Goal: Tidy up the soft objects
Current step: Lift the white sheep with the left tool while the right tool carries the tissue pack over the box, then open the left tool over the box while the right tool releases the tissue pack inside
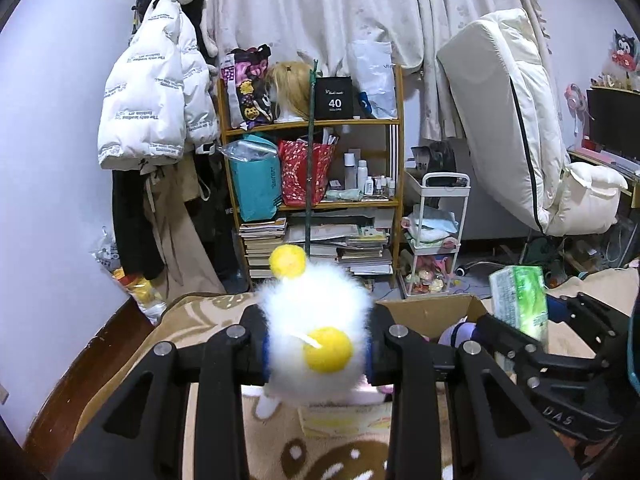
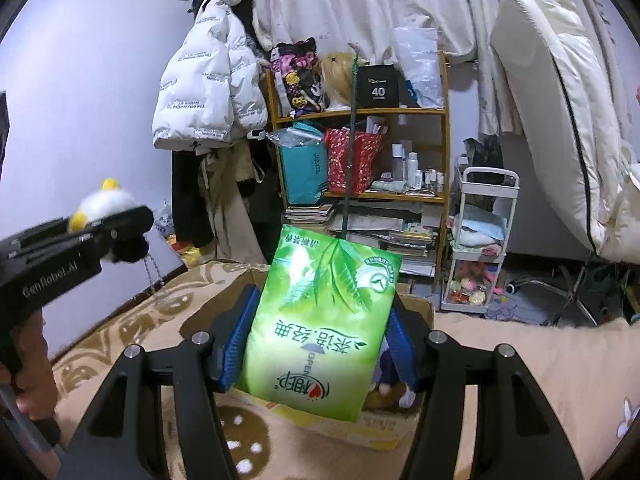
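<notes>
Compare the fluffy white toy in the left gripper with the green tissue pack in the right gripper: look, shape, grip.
The fluffy white toy is round and furry with yellow pompoms; the green tissue pack is a flat, glossy rectangle with printed leaves. The left gripper squeezes the toy with its jaws close together; the right gripper holds the pack with its jaws wider apart. Both are soft, held clear of the cardboard box.

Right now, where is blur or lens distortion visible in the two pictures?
Left wrist view: the green tissue pack is smeared by motion, and the walls bow in a fisheye curve. Right wrist view: the pack's print is sharp, while the white plush toy looks soft.
</notes>
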`<state>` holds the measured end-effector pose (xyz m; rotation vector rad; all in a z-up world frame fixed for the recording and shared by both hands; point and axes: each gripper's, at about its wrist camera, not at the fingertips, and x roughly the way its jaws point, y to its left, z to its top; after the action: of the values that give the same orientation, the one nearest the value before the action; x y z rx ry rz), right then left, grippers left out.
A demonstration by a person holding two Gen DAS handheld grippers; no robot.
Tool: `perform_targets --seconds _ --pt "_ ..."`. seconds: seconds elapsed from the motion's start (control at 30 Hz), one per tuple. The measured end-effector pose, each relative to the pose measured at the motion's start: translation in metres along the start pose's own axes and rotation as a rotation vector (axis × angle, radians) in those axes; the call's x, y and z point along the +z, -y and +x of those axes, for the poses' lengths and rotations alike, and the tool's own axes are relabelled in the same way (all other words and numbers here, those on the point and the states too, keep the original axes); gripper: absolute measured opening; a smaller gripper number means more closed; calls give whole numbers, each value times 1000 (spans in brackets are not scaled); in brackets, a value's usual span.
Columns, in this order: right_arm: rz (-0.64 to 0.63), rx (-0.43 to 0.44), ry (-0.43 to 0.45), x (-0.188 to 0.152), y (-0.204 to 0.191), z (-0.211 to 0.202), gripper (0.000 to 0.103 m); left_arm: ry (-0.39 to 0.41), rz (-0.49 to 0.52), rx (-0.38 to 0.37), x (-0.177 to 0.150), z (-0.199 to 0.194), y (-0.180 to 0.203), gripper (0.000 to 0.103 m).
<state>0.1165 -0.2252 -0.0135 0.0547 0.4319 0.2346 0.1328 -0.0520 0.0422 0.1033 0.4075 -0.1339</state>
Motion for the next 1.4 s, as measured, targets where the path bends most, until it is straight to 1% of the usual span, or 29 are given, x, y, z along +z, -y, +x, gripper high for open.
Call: perform_targets --seconds 0.17,0.27,0.37,0.47,0.67,0.77,0.87,1.03,1.1,1.13,1.17,1.23,1.3,1.37,1.4 --pt "-33 2 -22 1 4 20 64 -4 24 -4 -5 19 5 31" --pt "-43 2 -32 0 5 29 64 -20 -2 -23 -7 31 3 31" --pt "-40 9 -40 -2 6 36 64 -46 -23 -42 -12 46 2 31" --pt "-34 14 -55 -5 9 43 64 -78 -24 -43 -18 61 2 31" --pt "0 13 -106 -13 17 58 64 -159 -25 -62 -32 86 5 32" --pt "8 9 -126 -17 22 65 64 -191 -3 -66 -37 94 9 32" --pt "31 27 -109 -20 27 65 65 -207 -1 -68 -42 100 11 34" --pt "37 34 -121 -23 28 67 65 -244 21 -72 -48 105 15 36" --pt "41 29 -125 -23 28 67 65 -239 28 -63 -49 103 15 38" --pt "47 32 -124 -23 29 67 65 -237 30 -61 -49 103 15 44" --pt "51 34 -123 -22 30 68 66 -233 29 -59 -48 102 15 52" --pt "58 36 -112 -22 30 65 84 -212 30 -52 -46 98 15 56" --pt "55 24 -78 -22 30 59 89 -211 36 -48 -46 96 15 58" --pt "54 33 -68 -20 29 56 89 -216 32 -48 -46 94 14 65" --pt "54 33 -68 -19 29 56 89 -219 26 -50 -46 94 13 67"
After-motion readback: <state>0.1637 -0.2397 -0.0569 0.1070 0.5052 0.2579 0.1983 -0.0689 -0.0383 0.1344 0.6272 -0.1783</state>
